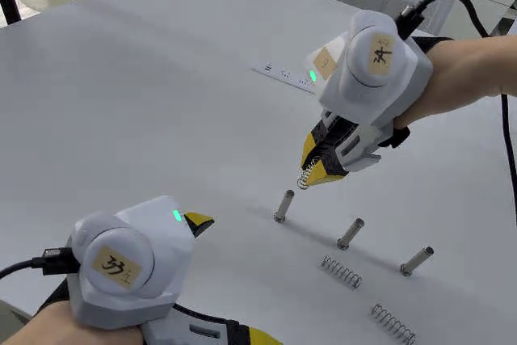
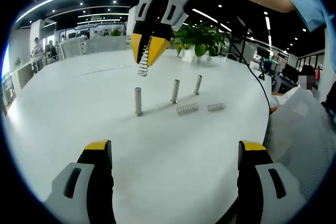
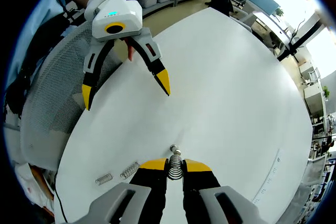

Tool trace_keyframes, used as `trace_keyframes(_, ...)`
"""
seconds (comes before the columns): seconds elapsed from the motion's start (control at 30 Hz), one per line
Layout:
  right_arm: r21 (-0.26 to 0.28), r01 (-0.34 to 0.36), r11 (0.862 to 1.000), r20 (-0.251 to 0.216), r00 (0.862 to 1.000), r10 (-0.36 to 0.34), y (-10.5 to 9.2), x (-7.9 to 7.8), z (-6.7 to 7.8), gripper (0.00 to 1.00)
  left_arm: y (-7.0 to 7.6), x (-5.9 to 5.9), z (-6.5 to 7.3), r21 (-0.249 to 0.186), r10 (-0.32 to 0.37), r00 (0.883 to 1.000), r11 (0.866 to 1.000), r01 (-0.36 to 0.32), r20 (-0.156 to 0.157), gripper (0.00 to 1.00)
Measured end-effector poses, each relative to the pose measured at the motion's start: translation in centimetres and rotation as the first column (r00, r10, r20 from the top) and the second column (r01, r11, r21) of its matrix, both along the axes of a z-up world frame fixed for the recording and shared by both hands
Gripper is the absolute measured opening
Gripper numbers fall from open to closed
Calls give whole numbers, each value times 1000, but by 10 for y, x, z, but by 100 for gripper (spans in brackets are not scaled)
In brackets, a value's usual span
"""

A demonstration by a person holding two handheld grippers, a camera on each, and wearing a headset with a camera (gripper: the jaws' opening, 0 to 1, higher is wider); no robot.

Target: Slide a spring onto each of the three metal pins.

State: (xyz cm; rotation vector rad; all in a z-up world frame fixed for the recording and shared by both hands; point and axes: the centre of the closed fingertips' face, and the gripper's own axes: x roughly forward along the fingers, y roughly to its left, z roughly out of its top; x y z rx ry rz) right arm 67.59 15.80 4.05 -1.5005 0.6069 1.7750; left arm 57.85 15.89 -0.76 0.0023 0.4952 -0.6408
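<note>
White bench (image 1: 145, 111): right gripper (image 1: 311, 178) pinches small coiled steel spring (image 3: 175, 165), upright grey metal pin (image 1: 283, 206) just below its tips; left gripper (image 2: 174, 148) spread wide, well apart from that pin.

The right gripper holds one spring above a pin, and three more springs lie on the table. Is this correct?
Not quite: two springs lie on the table, not three, as the head view shows. The right gripper does hold one spring above a pin.
</note>
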Motion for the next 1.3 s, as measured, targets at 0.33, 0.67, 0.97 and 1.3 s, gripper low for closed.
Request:
trace_keyframes(0.33, -27, -14, 1000, -7, 1000, 13, 3, -3, -8, 7, 0, -1, -3, -8, 3, 1000, 1000, -3, -6, 98)
trace_keyframes(0.67, -40, -13, 999, -12, 1000, 13, 4, 5, -17, 7, 1, 0, -5, -16, 3, 1000, 1000, -3, -13, 99)
trace_keyframes(0.97, -44, -19, 999, -18, 1000, 18, 7, 0, -19, 7, 2, -1, -8, -15, -1, 1000, 1000, 1, -20, 99)
trace_keyframes(1.3, -60, -27, 998, -14, 1000, 27, 6, 3, -25, 7, 2, -4, -11, -19, -2, 1000, 1000, 2, -29, 98)
